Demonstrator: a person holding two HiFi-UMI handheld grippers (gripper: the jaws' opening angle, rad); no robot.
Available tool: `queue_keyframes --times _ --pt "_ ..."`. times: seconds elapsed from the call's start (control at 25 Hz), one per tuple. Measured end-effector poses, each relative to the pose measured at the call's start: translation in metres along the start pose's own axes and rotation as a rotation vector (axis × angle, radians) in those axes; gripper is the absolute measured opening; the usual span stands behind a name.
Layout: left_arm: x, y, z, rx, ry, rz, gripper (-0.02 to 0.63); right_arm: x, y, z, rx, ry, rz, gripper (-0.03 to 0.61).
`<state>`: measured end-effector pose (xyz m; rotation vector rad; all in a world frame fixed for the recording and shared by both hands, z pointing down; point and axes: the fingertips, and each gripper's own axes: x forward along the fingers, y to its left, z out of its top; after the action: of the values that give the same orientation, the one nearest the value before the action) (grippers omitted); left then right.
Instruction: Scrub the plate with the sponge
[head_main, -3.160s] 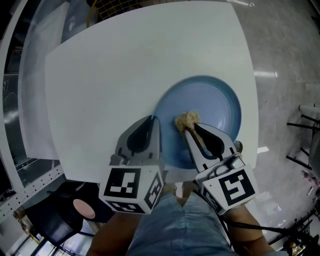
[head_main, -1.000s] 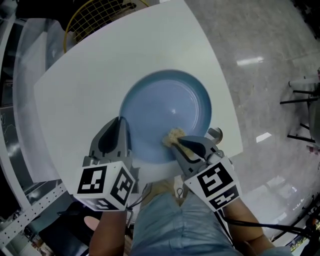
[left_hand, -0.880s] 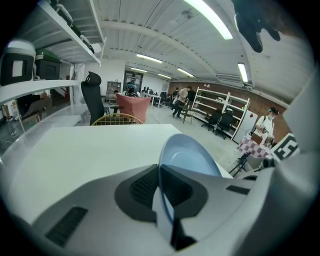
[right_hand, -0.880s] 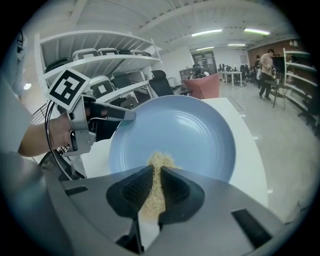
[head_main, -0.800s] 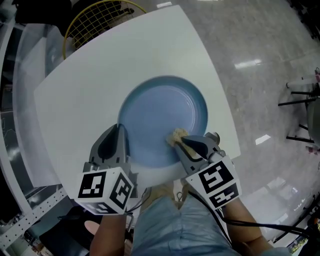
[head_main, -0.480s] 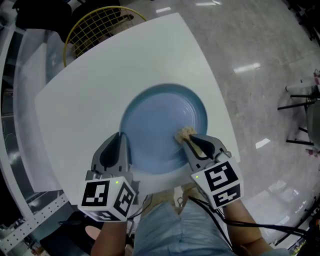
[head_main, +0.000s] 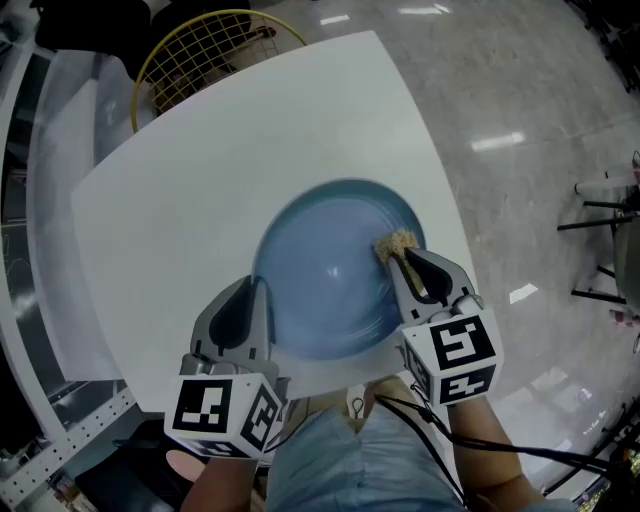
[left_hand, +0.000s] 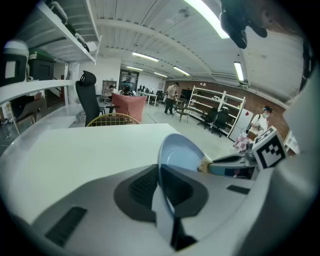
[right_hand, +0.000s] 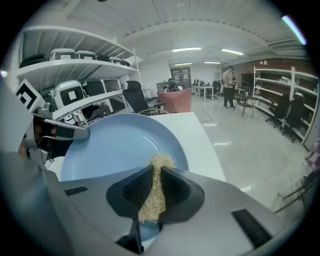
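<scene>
While scrubbing, gripped the blue plate (head_main: 330, 275) by its near-left rim with the left claw (head_main: 258, 292), pinched shut on that edge, apparently to steady it, tilted over the white tabletop (head_main: 190, 170). Clamped the fibrous tan sponge (head_main: 395, 243) in the right claw (head_main: 402, 258), pressed onto the plate's right inner rim, likely mid-stroke.

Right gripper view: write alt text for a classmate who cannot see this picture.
The right gripper clamps a straw-coloured fibrous sponge in its jaws, the sponge's tip against a blue plate. The left gripper grips the plate's rim; a white table lies beyond.
</scene>
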<state>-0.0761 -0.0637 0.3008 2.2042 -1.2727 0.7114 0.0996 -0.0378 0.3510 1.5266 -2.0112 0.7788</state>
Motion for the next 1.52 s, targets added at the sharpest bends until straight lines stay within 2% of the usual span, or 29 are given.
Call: queue_keyframes --times 0.4,0.72,1.16,1.52 --pt "0.005 -0.002 0.002 -0.028 0.002 -0.021 0.025 0.025 -0.009 0.037 -0.04 -0.051 -0.031 0.055" --pt "0.012 -0.005 0.008 -0.039 0.004 -0.026 0.026 0.042 0.004 0.07 -0.105 -0.091 0.004 0.055" --pt "0.009 0.005 0.015 -0.067 -0.013 -0.016 0.028 0.051 0.06 0.1 -0.202 -0.156 0.117 0.055" --pt "0.007 0.013 0.012 -0.066 -0.013 -0.004 0.028 0.039 0.112 0.094 -0.284 -0.187 0.26 0.055"
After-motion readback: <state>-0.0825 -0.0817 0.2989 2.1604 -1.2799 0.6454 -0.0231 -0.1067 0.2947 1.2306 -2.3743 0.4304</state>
